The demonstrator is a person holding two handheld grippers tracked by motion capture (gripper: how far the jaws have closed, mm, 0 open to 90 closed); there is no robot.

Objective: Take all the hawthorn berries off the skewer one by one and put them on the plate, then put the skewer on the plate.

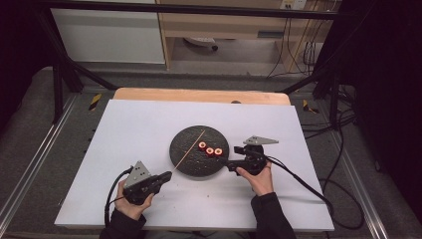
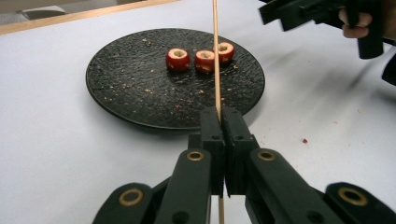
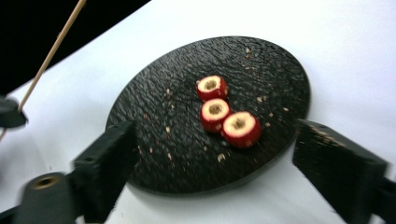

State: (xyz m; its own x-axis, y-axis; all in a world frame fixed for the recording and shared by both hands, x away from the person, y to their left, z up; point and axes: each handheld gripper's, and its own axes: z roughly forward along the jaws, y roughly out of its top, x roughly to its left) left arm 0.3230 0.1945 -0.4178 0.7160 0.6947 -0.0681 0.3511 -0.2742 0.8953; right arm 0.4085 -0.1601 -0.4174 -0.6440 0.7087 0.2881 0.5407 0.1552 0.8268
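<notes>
A thin wooden skewer (image 2: 215, 56) is clamped between the shut jaws of the left gripper (image 2: 220, 122), its shaft running from the jaw tips up and away over the black plate (image 2: 126, 79); in the high view the skewer (image 1: 188, 145) shows as a pale slanted line across the left half of the plate (image 1: 186, 162), and in the right gripper view it (image 3: 51, 51) crosses the upper left corner against the dark background. On the plate lie three red cored fruit pieces (image 2: 178, 59), small rounds with pale hollow centres, in a short row with neighbours touching or nearly so; from above the row (image 1: 210, 149) sits right of the plate's middle, and the right gripper view shows the pieces (image 3: 215, 114) on the rough dark surface among scattered pale crumbs. The skewer's shaft passes in front of the pieces in the left gripper view, but whether it touches any of them cannot be told. The right gripper (image 1: 233, 165) is held at the plate's right edge, its jaws standing wide apart with nothing pressed between them; the plate and fruit show beyond the gap. The left gripper (image 1: 164, 177) sits at the plate's lower left. Everything rests on a white tabletop (image 1: 139, 124)
</notes>
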